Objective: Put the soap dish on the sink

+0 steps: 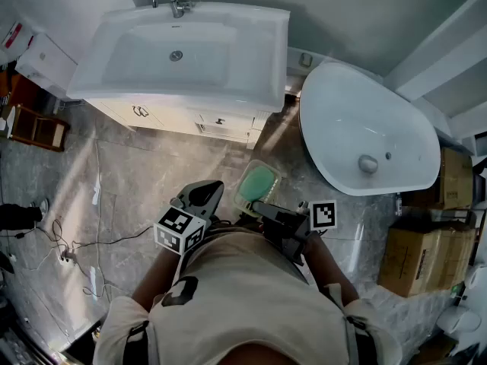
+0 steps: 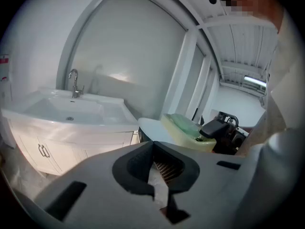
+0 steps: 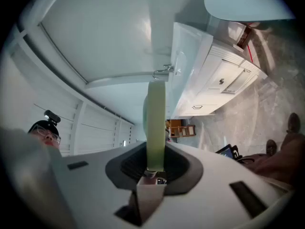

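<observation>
Right gripper [image 3: 155,165] is clamped on the near edge of the soap dish [image 1: 257,185], holding it roughly flat over the floor in front of the person, probably so it can go straight down onto the sink [image 1: 255,90], which is well apart ahead. Left gripper [image 2: 159,171] is clenched on nothing, parked just beside. The dish is a pale yellow-green tray with a green insert.

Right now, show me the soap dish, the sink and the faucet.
soap dish [image 1: 257,182]: head view, on its green middle.
sink [image 1: 259,52]: head view, on the flat rim right of the basin.
faucet [image 1: 173,3]: head view, on its stem at the sink's back edge.
</observation>
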`<state>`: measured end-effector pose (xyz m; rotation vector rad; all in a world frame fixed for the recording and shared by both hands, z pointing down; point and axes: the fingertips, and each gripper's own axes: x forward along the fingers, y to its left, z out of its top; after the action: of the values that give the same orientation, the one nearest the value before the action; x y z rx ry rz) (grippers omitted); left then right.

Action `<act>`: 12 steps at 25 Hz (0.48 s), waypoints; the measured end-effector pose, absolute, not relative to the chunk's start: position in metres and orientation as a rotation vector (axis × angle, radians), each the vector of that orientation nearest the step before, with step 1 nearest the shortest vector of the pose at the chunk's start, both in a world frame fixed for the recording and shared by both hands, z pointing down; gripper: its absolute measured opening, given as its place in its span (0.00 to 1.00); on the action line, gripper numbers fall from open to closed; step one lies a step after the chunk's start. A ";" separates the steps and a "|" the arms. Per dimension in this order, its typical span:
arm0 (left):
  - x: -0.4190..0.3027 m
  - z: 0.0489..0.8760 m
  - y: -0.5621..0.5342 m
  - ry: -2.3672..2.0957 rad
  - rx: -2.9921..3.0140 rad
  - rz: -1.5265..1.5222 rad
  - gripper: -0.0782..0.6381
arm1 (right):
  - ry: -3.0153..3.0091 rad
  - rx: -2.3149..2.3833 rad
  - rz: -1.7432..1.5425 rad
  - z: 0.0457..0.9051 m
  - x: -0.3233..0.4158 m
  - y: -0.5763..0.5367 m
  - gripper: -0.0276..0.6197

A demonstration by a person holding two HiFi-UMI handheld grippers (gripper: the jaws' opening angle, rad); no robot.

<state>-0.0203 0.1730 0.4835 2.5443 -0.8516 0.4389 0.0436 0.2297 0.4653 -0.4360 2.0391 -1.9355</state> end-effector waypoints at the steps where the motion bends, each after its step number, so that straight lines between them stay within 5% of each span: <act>1: -0.028 0.484 0.179 -0.844 2.524 0.420 0.14 | 2.036 -0.435 -1.939 0.465 0.035 0.235 0.18; 12: -0.156 0.494 0.240 -0.862 2.426 0.363 0.14 | 2.012 -0.413 -1.950 0.461 -0.070 0.303 0.18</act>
<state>-0.1557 0.2405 0.4936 2.4263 -0.8623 0.3626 -0.0702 0.3029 0.4612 -0.4126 2.0117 -1.9500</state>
